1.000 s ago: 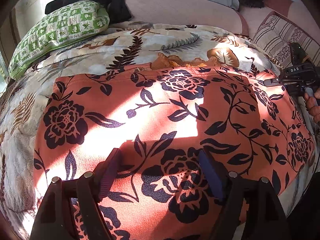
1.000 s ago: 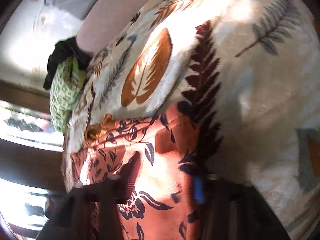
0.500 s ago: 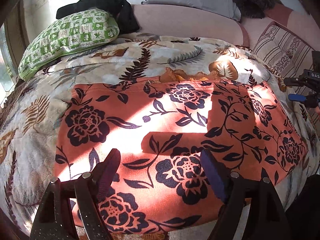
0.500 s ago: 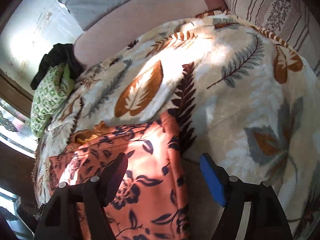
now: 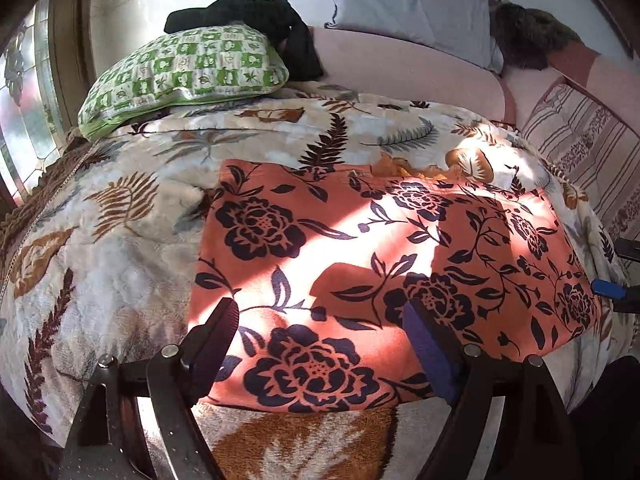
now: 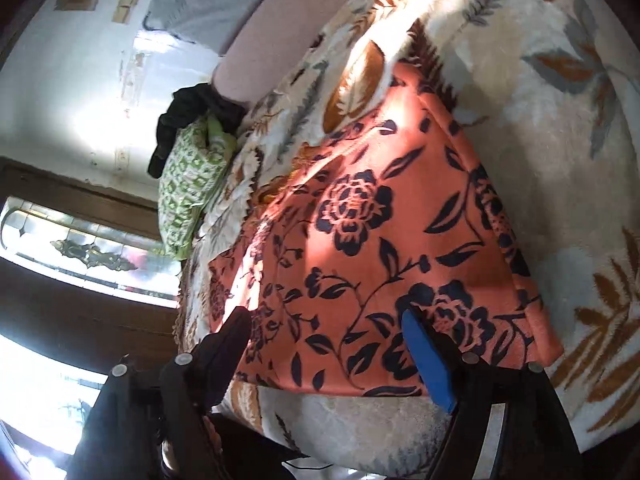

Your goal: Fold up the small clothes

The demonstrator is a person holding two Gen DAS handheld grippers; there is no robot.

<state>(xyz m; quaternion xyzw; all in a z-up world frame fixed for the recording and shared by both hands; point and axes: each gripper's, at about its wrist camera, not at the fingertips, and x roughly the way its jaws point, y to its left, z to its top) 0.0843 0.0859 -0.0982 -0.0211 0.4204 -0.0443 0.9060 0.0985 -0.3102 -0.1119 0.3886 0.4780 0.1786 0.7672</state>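
Both tools, left [image 5: 316, 340] and right [image 6: 326, 344], gape empty; we risk snagging the folded orange floral cloth [image 5: 380, 272] and undoing it.

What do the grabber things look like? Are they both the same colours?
Yes, they match. Each gripper, left and right, is a black frame with silver round bolts and two flat fingers, one with a black ridged pad, the other with a blue pad.
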